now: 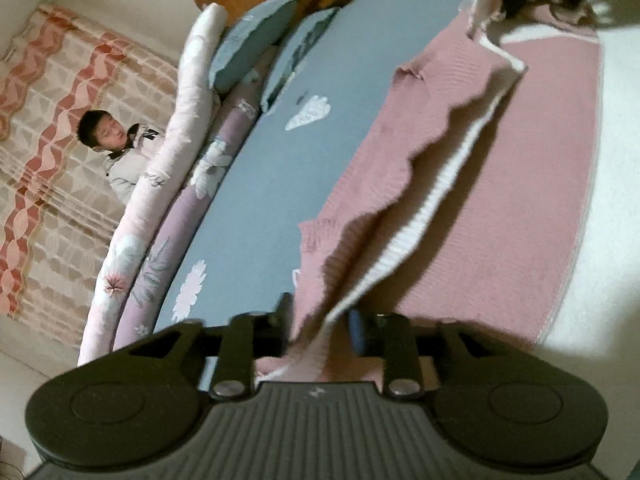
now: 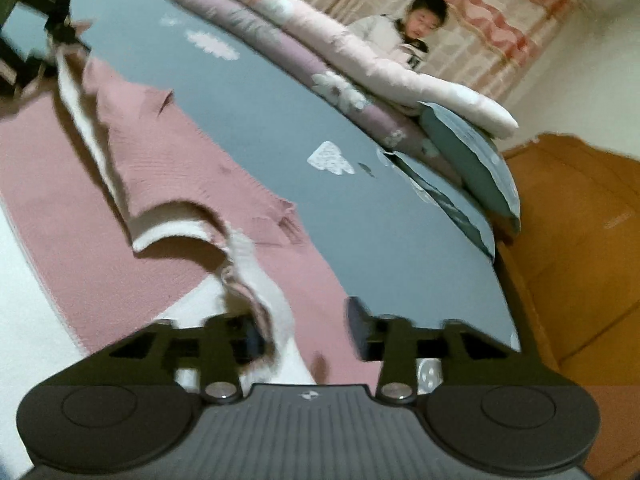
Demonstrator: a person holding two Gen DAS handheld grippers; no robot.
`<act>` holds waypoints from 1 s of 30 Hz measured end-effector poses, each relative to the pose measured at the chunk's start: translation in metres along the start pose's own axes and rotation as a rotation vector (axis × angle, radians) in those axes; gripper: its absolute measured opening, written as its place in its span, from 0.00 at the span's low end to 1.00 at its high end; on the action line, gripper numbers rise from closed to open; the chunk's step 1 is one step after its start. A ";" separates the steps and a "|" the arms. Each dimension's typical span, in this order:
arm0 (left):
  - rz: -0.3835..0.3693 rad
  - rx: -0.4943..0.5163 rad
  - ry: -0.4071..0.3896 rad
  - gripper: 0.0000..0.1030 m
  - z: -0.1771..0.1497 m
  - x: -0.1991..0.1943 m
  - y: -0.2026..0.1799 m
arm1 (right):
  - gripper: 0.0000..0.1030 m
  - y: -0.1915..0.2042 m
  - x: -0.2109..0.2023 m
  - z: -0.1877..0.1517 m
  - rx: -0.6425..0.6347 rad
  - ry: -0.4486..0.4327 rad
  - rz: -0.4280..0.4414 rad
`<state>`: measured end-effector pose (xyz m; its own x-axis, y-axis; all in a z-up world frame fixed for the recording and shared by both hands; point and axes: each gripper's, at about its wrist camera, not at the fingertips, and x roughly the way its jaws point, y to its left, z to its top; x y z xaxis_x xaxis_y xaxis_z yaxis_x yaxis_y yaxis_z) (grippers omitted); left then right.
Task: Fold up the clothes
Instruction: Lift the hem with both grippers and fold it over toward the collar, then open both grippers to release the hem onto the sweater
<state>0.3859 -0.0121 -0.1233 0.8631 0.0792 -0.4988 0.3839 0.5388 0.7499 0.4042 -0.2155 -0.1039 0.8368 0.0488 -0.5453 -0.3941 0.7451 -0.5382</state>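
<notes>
Showing only rightward: wooden furniture (image 2: 580, 240).

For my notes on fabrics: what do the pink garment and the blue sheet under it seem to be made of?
Pink garment with white inside: looks like knitted yarn, matte; fine ribbing shows along its white edge. Blue bed sheet with white flower prints: probably smooth woven cloth, perhaps cotton; flat, matte, no visible texture.

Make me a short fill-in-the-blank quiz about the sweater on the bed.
1. The sweater is mostly ____ in colour.
2. Its lifted edge shows a ____ inner side.
3. It lies on a ____ bedsheet with flower prints.
4. The headboard is made of ____.

Missing words: pink; white; blue; wood
</notes>
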 end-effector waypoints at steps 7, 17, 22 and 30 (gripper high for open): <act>-0.021 -0.053 -0.011 0.43 0.003 0.004 0.017 | 0.65 -0.025 -0.017 -0.009 0.032 -0.004 0.033; -0.041 -0.186 0.010 0.43 0.022 0.046 0.042 | 0.65 -0.073 0.045 0.008 0.230 0.013 0.115; -0.048 -0.214 -0.009 0.44 0.017 0.034 0.047 | 0.66 -0.098 0.028 0.008 0.312 -0.055 0.111; -0.105 -0.283 -0.061 0.52 -0.003 -0.020 0.060 | 0.69 -0.114 -0.030 -0.016 0.329 -0.105 0.292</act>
<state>0.3910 0.0213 -0.0696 0.8446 -0.0352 -0.5342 0.3733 0.7540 0.5405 0.4182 -0.3125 -0.0367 0.7495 0.3428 -0.5663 -0.4916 0.8611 -0.1294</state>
